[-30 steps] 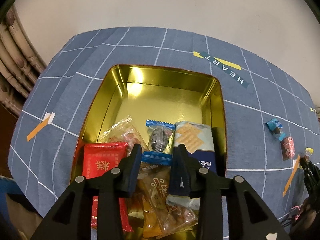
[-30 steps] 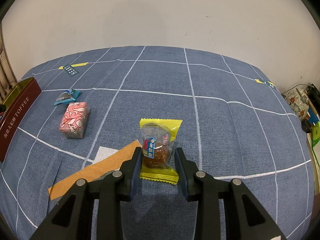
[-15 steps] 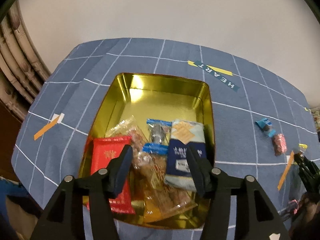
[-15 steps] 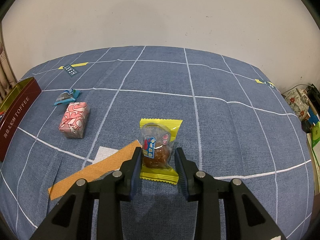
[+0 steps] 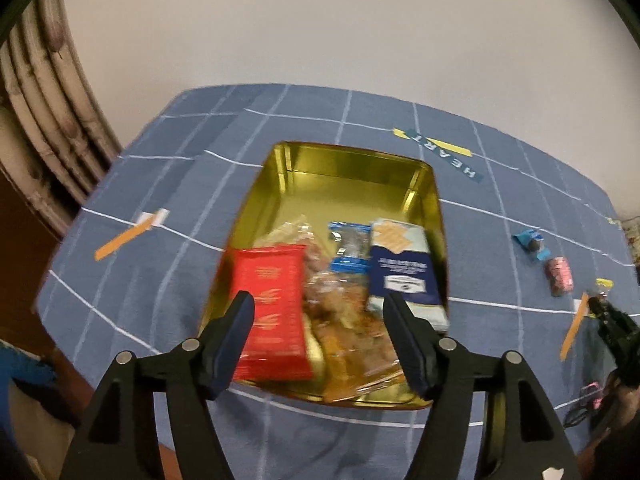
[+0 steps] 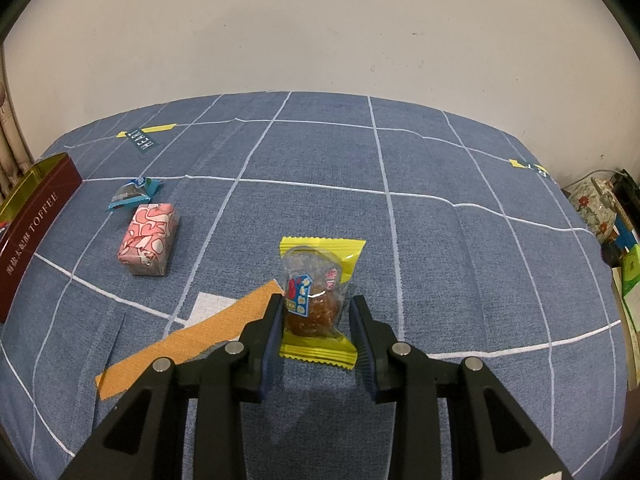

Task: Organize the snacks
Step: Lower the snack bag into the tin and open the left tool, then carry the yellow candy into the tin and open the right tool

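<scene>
The yellow-wrapped snack (image 6: 318,296) is bracketed, ungripped, on the tabletop (image 6: 440,152) between the parted fingers of the right hand-held gripper (image 6: 316,330), while the left hand-held gripper (image 5: 320,332) is held spread and empty above the tin (image 5: 352,168), apparently ready for filling.

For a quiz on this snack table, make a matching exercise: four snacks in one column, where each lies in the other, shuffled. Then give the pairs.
Things:
1. red packet
2. yellow-ended sweet
3. pink candy
4. cracker pack

Places:
A. on the cloth, beside a small blue-wrapped candy
B. left side of the gold tin
C. between the open right gripper fingers
D. right side of the gold tin

Pairs: 1-B, 2-C, 3-A, 4-D
</scene>
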A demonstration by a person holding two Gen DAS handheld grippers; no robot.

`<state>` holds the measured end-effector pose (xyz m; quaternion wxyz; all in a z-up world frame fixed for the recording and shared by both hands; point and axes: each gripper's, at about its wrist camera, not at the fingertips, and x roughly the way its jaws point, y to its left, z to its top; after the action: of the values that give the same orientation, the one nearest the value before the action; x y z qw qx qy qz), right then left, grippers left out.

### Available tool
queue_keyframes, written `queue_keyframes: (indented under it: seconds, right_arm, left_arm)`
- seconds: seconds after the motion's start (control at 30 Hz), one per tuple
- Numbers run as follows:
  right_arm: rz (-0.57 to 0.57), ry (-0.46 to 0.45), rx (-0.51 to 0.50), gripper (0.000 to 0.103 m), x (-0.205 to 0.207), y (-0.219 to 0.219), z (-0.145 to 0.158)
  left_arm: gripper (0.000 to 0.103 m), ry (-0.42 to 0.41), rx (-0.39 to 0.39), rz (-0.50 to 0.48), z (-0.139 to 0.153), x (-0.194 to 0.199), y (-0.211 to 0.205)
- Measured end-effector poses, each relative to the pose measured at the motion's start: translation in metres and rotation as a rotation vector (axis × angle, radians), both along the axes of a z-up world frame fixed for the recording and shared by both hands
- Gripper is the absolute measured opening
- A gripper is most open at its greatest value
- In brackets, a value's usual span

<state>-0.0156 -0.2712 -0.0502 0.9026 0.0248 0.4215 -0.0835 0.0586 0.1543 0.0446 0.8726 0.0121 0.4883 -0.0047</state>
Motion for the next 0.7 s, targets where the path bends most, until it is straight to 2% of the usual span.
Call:
queue_keyframes:
  seconds: [0.37,0.5,0.7]
  right_arm:
    - [-0.022,0.031,-0.003,0.033,0.004,0.001,0.003]
    - [-0.024,0.017,-0.014,0.032,0.002,0.008,0.016]
    - [-0.008,0.029,-0.046,0.032,0.005,0.026,0.025]
  left_arm:
    - [0.069,-0.015,0.039,0.064,-0.004,-0.012,0.022]
    - [0.069,-0.033,0.056,0.096,-0.005,-0.016,0.028]
    - [0.070,-0.026,0.030,0.113,-0.007,-0.020,0.036]
